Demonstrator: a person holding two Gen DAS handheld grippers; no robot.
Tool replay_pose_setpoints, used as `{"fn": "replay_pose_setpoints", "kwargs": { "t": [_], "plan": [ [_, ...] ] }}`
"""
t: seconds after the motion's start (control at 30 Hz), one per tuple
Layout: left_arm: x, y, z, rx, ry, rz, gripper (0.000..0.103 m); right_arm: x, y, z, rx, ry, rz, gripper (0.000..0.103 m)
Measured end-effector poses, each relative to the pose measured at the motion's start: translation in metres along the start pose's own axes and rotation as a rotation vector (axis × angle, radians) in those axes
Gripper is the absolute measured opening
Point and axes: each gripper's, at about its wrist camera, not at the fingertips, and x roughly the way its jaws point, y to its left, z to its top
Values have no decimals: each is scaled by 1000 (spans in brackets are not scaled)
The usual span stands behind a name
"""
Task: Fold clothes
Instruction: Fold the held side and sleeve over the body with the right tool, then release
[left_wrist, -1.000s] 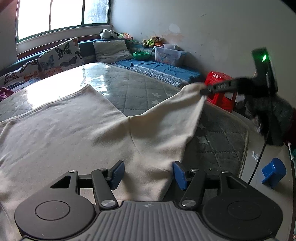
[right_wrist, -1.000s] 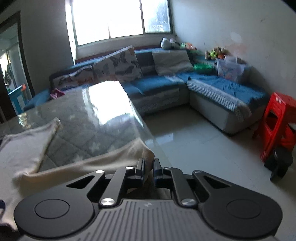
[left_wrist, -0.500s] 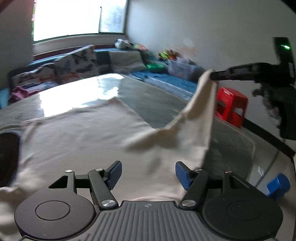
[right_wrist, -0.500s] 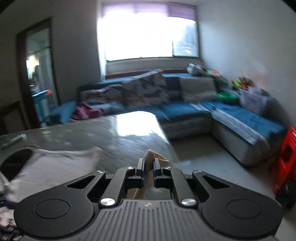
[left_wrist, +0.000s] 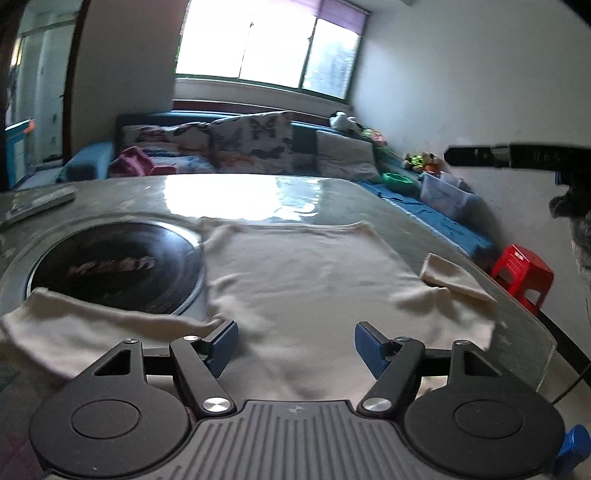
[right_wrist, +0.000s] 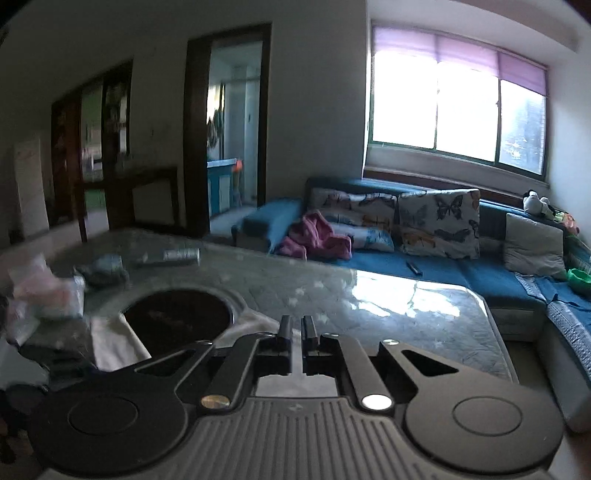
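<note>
Two grippers: left gripper jaws wide over the blurred cream garment; right gripper jaws near-closed, apparently empty.

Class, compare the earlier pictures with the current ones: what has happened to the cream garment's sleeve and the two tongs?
The right tongs have let go of the sleeve, which now lies folded on the cream garment; their jaws stand nearly closed with nothing between. The left tongs stayed open above the garment.

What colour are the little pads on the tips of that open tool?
Blue. The pads at the fingertips of the open left tool show best in the left wrist view.
</note>
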Motion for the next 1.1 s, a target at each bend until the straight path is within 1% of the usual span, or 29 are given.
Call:
{"fn": "replay_pose_setpoints", "kwargs": {
  "t": [0.07, 0.1, 0.13, 0.27, 0.4, 0.6, 0.67, 0.7, 0.8, 0.87, 0.97, 1.1],
  "plan": [
    [-2, 5, -2, -11, 1, 2, 74, 11, 3, -4, -13, 36, -19, 16],
    [-2, 6, -3, -16, 3, 1, 74, 16, 5, -6, -20, 54, -29, 23],
    [-2, 7, -4, -18, 6, -2, 74, 21, 2, -14, -22, 84, -52, 27],
    [4, 4, -5, -12, 18, -18, 75, 39, -21, -52, 2, 210, -147, 27],
    [11, -5, -4, 2, 31, -24, 76, 55, -39, -77, 16, 274, -183, 27],
    [19, -15, -3, 15, 56, -18, 77, 81, -49, -92, 14, 314, -196, 27],
    [21, -17, -3, 18, 62, -13, 77, 84, -58, -98, 30, 331, -192, 27],
    [22, -18, -3, 19, 65, -11, 78, 84, -61, -101, 41, 329, -187, 26],
    [24, -20, -2, 22, 73, -4, 78, 81, -68, -103, 67, 303, -182, 5],
    [26, -22, -1, 24, 77, 0, 78, 72, -74, -103, 99, 273, -177, 3],
    [26, -25, 0, 28, 74, -8, 78, 50, -84, -94, 168, 203, -176, 3],
    [26, -29, 1, 36, 64, -19, 78, 2, -96, -71, 248, 80, -157, 3]
  ]
}}
